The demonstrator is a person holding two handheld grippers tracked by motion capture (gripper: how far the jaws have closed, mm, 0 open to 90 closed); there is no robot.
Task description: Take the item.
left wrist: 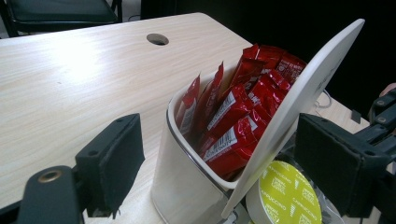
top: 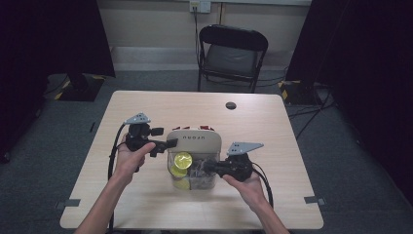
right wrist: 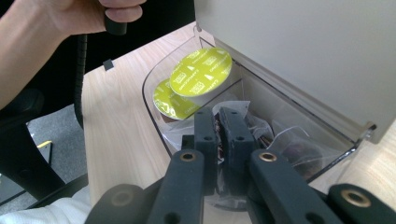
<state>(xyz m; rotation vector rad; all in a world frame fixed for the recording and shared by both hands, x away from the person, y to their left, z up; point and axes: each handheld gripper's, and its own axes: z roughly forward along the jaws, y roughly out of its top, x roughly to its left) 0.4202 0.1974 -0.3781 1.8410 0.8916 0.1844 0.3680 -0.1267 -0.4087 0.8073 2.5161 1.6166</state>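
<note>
Packet between right gripper's pads

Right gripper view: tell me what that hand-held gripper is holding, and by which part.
The right hand-held gripper is shut on a clear-wrapped packet inside the clear bin, pinching its top edge.

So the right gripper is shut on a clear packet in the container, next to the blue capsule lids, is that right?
Not quite: the capsule lids are yellow-green, not blue, as the right gripper view shows. The right gripper is indeed shut on a clear packet in the container.
</note>
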